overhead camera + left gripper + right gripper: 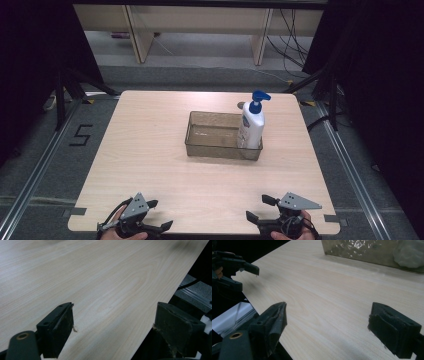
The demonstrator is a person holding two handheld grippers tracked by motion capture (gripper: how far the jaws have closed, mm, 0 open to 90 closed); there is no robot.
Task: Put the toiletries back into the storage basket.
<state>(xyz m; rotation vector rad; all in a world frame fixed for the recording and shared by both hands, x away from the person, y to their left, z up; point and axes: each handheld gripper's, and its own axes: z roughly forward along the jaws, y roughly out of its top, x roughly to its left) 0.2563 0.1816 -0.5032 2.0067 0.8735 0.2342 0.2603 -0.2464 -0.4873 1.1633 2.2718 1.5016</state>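
Left gripper (159, 214): at the near table edge, jaws spread wide, nothing between them. Its own view shows bare wood between the jaws.

Right gripper (259, 208): at the near edge, well apart from the left one, jaws likewise released and empty.

Table (150, 150): pale wood, rounded corners.

Tray (212, 148): clear, brownish, rectangular; ahead of both grippers, well apart from them, closer to the right one's side. In the right gripper view its wall (362, 252) lies beyond the jaws.

Bottle (251, 125): white, blue pump top; upright inside the tray at its right end.
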